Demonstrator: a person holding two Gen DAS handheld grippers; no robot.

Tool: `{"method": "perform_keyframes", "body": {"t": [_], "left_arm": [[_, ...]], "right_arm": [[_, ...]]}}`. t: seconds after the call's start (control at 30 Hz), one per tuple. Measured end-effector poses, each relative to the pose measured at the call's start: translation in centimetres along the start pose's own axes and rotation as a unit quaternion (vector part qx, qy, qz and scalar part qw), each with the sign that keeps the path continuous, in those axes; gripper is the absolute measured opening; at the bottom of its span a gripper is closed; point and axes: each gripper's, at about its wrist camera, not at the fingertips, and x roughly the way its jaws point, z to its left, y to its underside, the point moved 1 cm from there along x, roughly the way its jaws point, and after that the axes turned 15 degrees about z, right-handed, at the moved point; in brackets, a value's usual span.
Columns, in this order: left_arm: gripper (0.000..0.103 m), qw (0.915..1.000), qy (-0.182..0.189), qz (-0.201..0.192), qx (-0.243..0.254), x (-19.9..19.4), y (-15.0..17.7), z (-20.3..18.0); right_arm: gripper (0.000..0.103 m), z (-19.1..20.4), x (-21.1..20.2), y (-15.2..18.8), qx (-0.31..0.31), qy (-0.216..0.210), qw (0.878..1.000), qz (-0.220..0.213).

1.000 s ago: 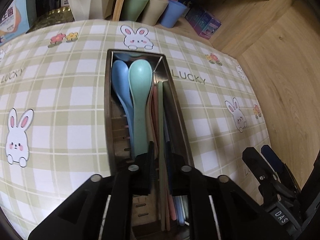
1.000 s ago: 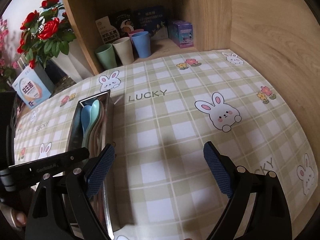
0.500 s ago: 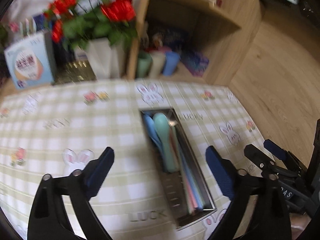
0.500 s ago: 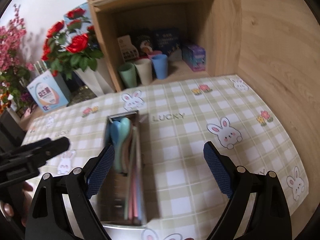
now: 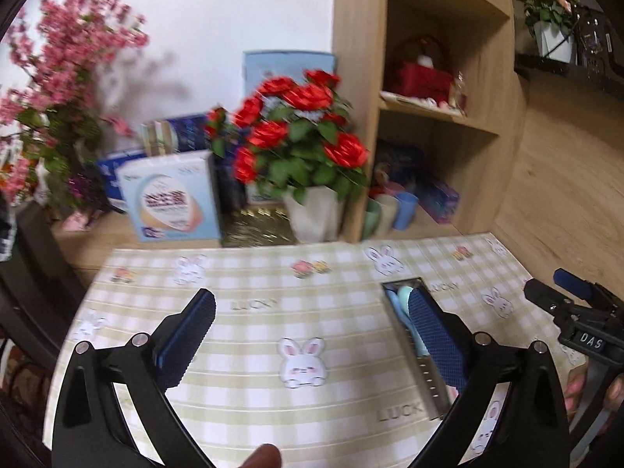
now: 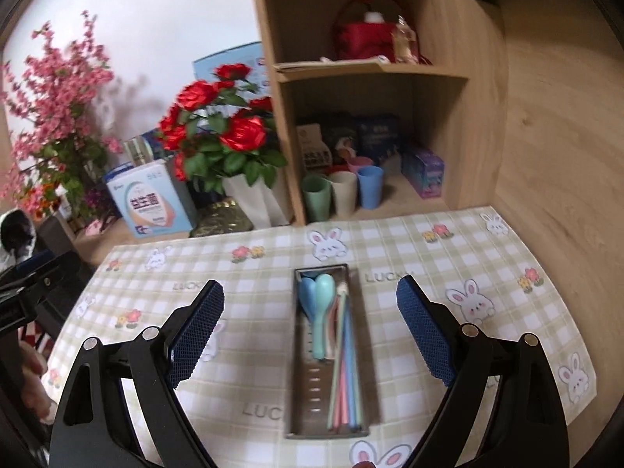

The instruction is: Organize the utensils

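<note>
Lying inside the metal tray (image 6: 298, 355) on the desk (image 6: 448, 273), the plastic spoons (image 6: 318, 308) and chopsticks (image 6: 345, 370) look light and slippery; grip them mid-handle. Both left gripper (image 5: 308, 335) and right gripper (image 6: 310, 327) have fingers apart, with the left ones opening, nothing between.

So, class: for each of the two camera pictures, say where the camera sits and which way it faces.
Left wrist: on the left gripper, looking forward and down over the checked mat; both fingers wide apart, a fingertip below, the right gripper at the right edge.
Right wrist: on the right gripper, facing the metal tray straight on; both fingers show.
Shared: tray, spoons, mat, red roses, wooden shelf.
</note>
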Motion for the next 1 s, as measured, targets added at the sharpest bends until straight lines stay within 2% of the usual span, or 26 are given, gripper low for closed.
{"method": "perform_keyframes", "body": {"t": [0.13, 0.33, 0.63, 1.0], "left_arm": [[0.097, 0.9999, -0.008, -0.008, -0.01, -2.0, 1.5, 1.7], [0.097, 0.9982, -0.05, -0.03, -0.012, -4.7, 3.6, 3.2], [0.097, 0.997, -0.056, -0.046, -0.028, -8.0, 6.0, 4.7], [0.097, 0.996, -0.059, -0.061, -0.027, -10.4, 6.4, 4.7]], "right_arm": [[0.087, 1.9, -1.0, 0.6, -0.013, -0.001, 1.0, -0.01], [0.087, 3.9, -2.6, 1.7, -0.026, -0.002, 0.999, -0.022], [0.087, 5.7, -4.8, 3.5, -0.039, 0.0, 0.998, -0.039], [0.087, 6.8, -7.5, 3.9, -0.047, -0.007, 0.997, -0.066]]}}
